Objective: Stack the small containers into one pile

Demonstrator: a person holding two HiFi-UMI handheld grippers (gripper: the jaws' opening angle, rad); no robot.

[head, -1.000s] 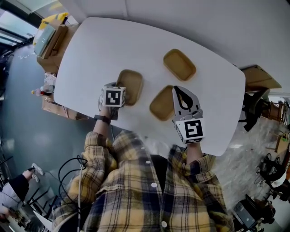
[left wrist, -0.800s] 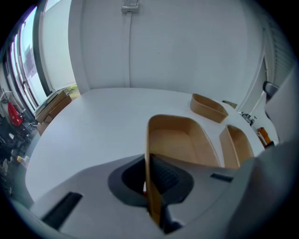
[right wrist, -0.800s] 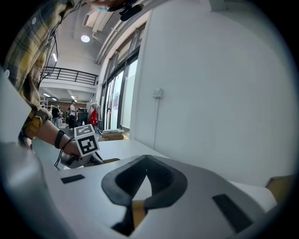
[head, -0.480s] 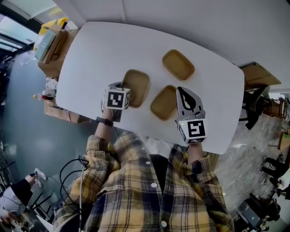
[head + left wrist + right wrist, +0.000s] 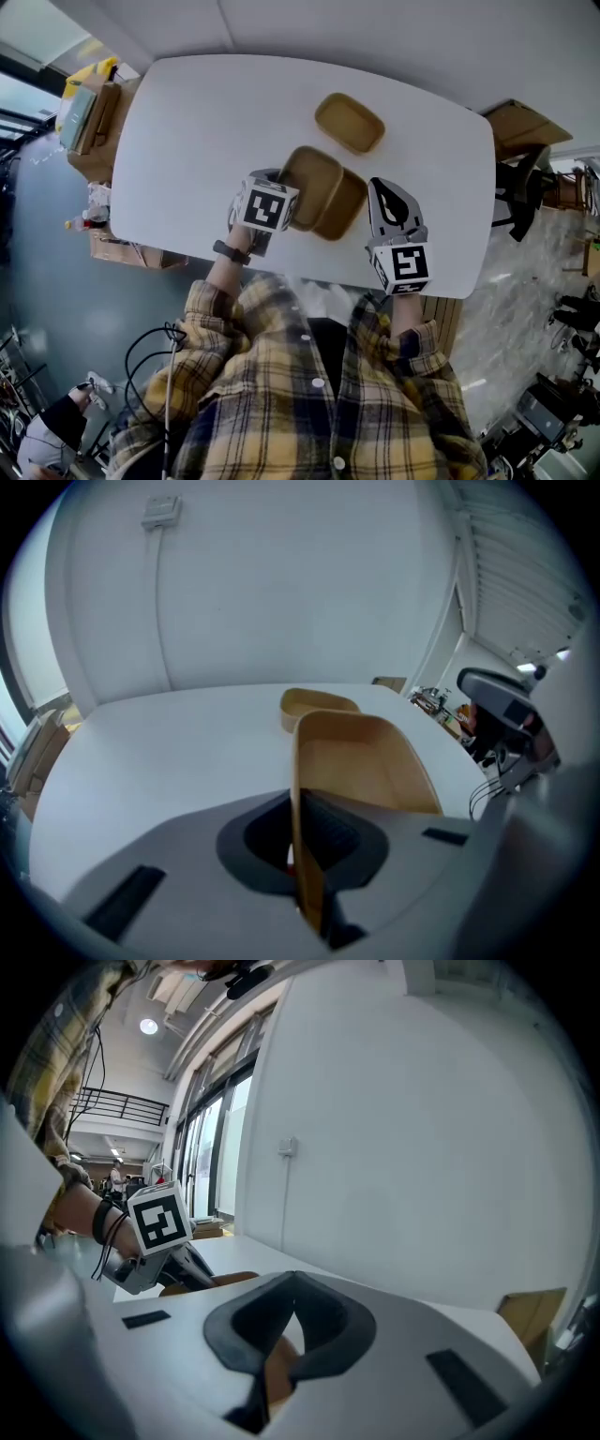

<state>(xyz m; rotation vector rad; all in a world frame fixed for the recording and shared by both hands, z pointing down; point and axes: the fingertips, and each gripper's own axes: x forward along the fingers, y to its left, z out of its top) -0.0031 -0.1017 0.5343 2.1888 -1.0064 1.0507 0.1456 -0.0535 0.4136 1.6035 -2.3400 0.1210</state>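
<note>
Three tan oval containers are on the white table [image 5: 187, 122]. My left gripper [image 5: 284, 202] is shut on the rim of one container [image 5: 311, 186] and holds it lifted and tilted, overlapping the second container [image 5: 347, 206]. In the left gripper view the held container [image 5: 361, 766] runs between the jaws, and the third container [image 5: 314, 703] lies beyond it. That third container [image 5: 349, 123] sits alone farther back. My right gripper [image 5: 382, 187] is shut beside the second container's right edge. Part of that container [image 5: 277, 1363] shows tan below its jaws.
Cardboard boxes [image 5: 84, 112] stand on the floor off the table's left end, and another box [image 5: 516, 127] off its right end. A wall runs behind the table. The left gripper's marker cube [image 5: 159, 1224] shows in the right gripper view.
My left gripper has carried its container to the right, from beside the second container to partly over it. The right gripper has kept its place beside that container.
</note>
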